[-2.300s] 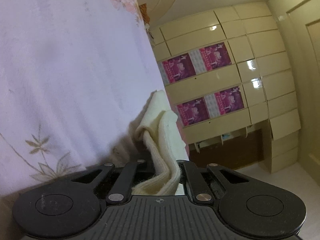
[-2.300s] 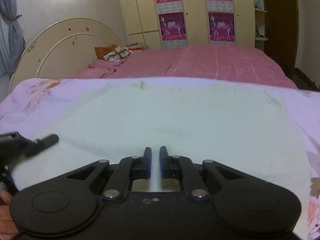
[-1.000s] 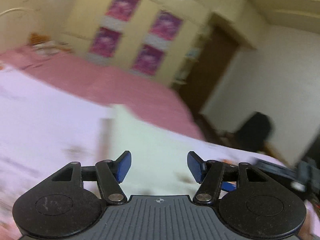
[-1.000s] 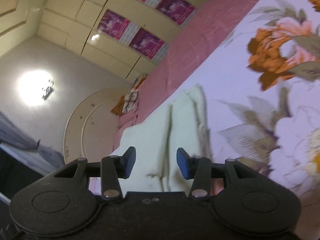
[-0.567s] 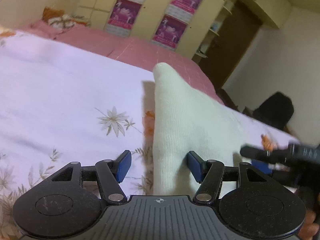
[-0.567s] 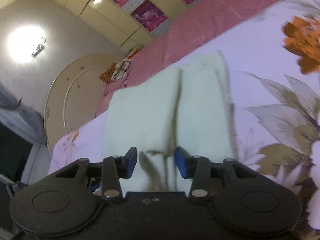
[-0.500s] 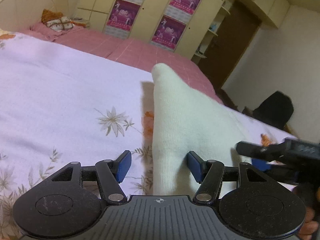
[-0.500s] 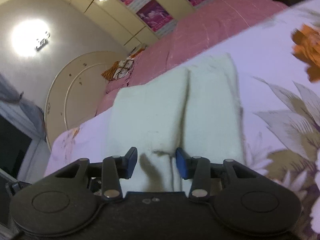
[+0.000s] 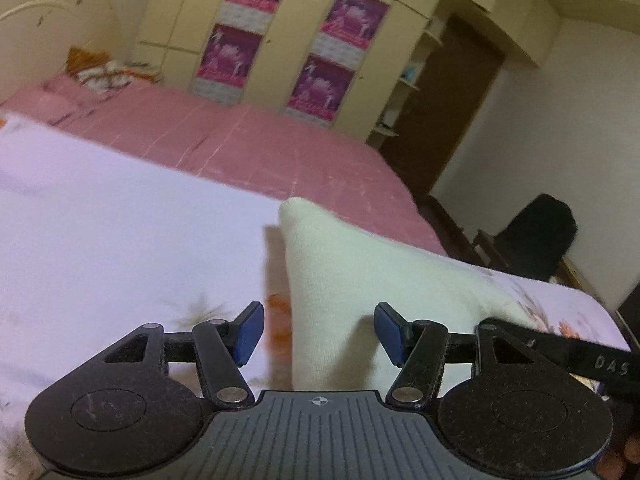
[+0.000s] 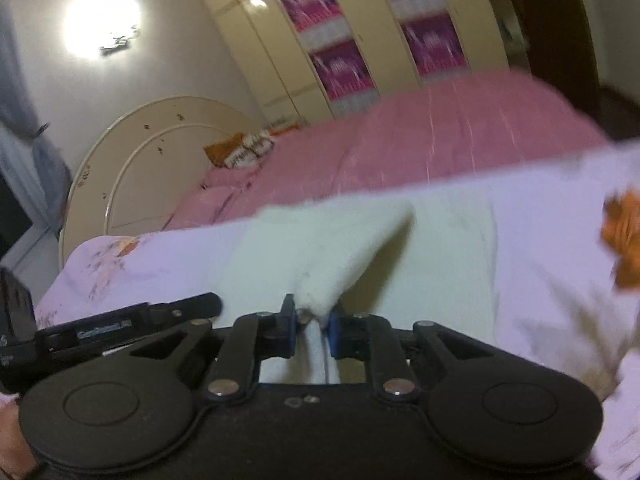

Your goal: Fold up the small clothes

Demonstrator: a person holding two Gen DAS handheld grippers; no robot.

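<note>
A cream knit garment (image 9: 360,280) lies on a pale lilac floral sheet (image 9: 120,240). In the left wrist view its left edge runs between the jaws of my left gripper (image 9: 318,334), which is open and holds nothing. In the right wrist view my right gripper (image 10: 312,322) is shut on a near edge of the garment (image 10: 332,256) and lifts it into a raised peak. The right gripper's finger shows at the right of the left wrist view (image 9: 560,350), and the left gripper's finger shows at the left of the right wrist view (image 10: 120,324).
A pink bedspread (image 9: 240,148) covers the bed beyond the sheet. A cream headboard (image 10: 152,160) and pillows (image 10: 240,152) lie at the far left. A wardrobe with purple posters (image 9: 288,52), a dark doorway (image 9: 452,112) and a black chair (image 9: 536,236) stand behind.
My right gripper has closed on the garment's near edge and pulled it up. My left gripper stays open at the garment's left edge, and its view has tilted up slightly.
</note>
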